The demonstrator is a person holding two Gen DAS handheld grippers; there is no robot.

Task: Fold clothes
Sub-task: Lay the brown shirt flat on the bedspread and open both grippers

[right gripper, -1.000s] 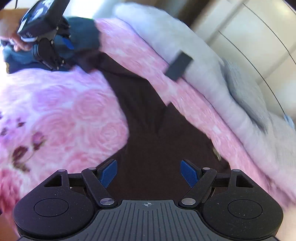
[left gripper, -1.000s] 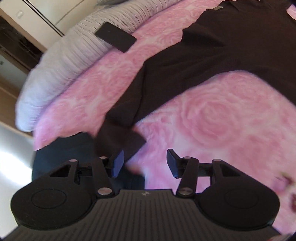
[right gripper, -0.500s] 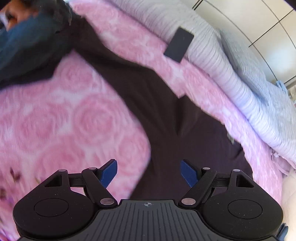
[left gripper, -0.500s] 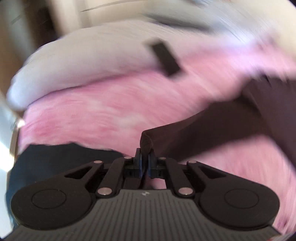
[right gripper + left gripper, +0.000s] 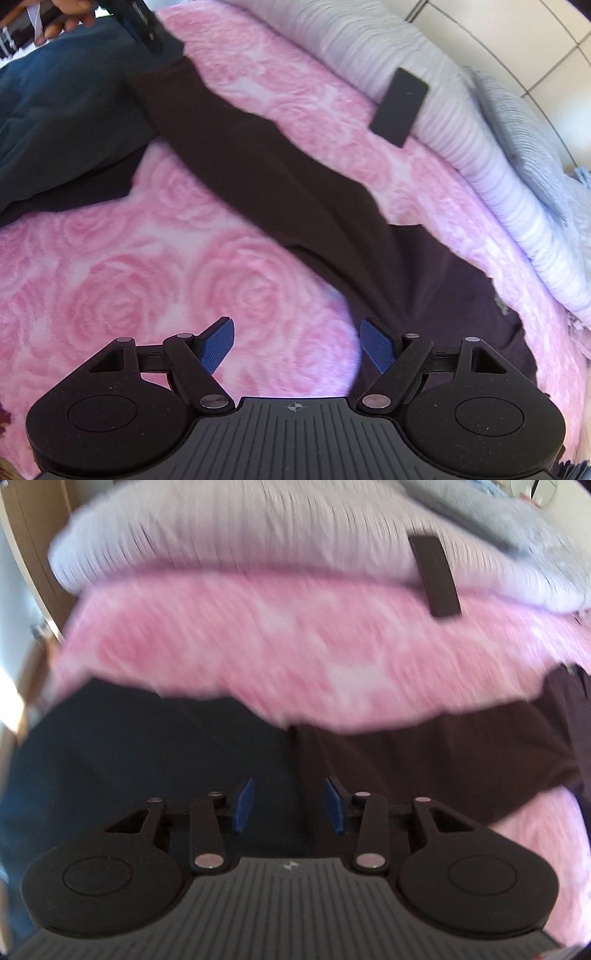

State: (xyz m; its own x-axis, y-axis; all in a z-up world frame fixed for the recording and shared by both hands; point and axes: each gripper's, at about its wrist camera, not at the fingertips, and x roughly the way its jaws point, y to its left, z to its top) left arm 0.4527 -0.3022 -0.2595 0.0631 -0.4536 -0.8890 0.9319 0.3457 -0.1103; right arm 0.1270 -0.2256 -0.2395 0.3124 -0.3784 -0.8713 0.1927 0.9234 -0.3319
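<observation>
A dark brown long-sleeved top lies on the pink rose blanket. Its sleeve runs straight out to the upper left. My left gripper hovers over the sleeve's cuff end. Its jaws are opening, and the blue pads press on nothing; the cuff's edge lies on the bed below them. In the right wrist view the left gripper is at the top left, by the cuff. My right gripper stands open above the blanket, where sleeve and body meet.
A dark blue garment lies at the bed's edge beside the cuff, also the blue garment. A flat black rectangle rests against the grey striped bedding. A hand holds the left gripper. White cupboard doors stand behind.
The left gripper shut on the sleeve's cuff, pulled it out straight toward the bed's edge, then opened and let it go. The right gripper stayed open and shifted toward the blanket beside the top.
</observation>
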